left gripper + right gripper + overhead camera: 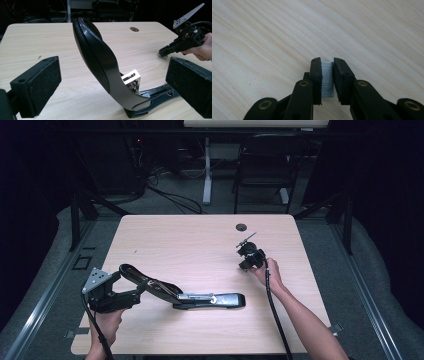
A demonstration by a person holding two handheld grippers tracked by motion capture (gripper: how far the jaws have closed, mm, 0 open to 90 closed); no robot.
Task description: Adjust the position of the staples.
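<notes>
A strip of staples (327, 79) lies flat on the counter (200, 240) toward its right edge, between the jaws of the right gripper (327, 75), whose pads sit against its two long sides in a narrow grip. In the high view the right gripper (248, 262) points down at that spot. Nearer the front edge lies the stapler (200, 299), opened up, its black top arm (96, 57) raised and its metal magazine (131, 77) bared. The left gripper (131, 285) has its jaws standing wide to either side of that raised arm, touching nothing.

The step in hand looks like picking up the strip to load the stapler. Next comes a clean lift without snapping the strip, then carrying it to the magazine channel.

The counter is pale wood grain with a grommet hole (241, 227) near its far edge. Beyond it, a dim room with a chair (265, 165) and floor cables.
</notes>
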